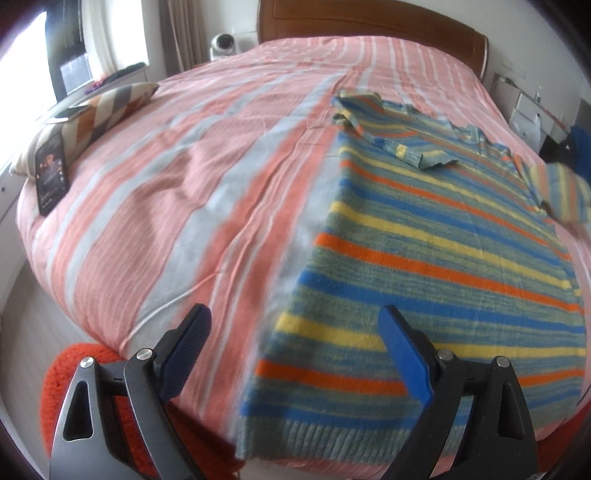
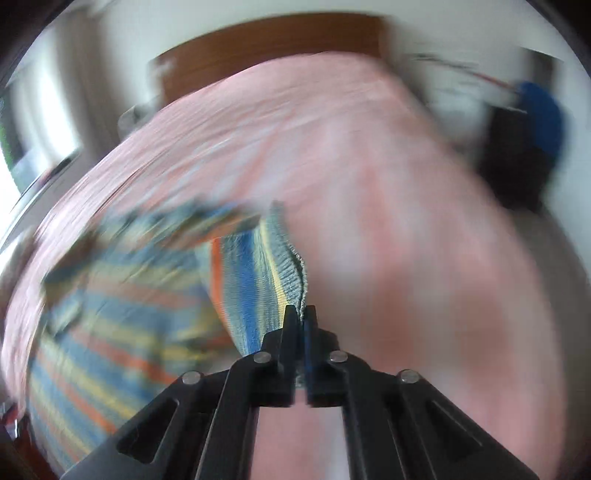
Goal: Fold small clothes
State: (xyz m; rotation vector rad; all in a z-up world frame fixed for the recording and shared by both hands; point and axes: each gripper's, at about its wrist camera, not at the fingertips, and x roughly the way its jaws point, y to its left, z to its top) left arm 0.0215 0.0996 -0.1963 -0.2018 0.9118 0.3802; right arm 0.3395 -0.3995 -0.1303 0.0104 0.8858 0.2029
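A striped knit sweater (image 1: 436, 258) in blue, yellow, orange and grey-green lies flat on the bed, hem toward me, its left sleeve (image 1: 399, 136) folded in across the chest. My left gripper (image 1: 295, 332) is open and empty, hovering over the sweater's lower left edge. My right gripper (image 2: 301, 314) is shut on the ribbed cuff of the right sleeve (image 2: 273, 258) and holds it lifted above the bed. The sweater body (image 2: 110, 317) shows blurred at the left of the right wrist view. The raised sleeve also shows in the left wrist view (image 1: 561, 192).
The bed (image 1: 184, 177) has a pink and grey striped cover and a wooden headboard (image 1: 369, 18). A patterned pillow (image 1: 107, 107) and a phone (image 1: 51, 173) lie at its left edge. An orange knit item (image 1: 74, 369) is at the bed's foot. Dark and blue items (image 2: 532, 140) sit at the right.
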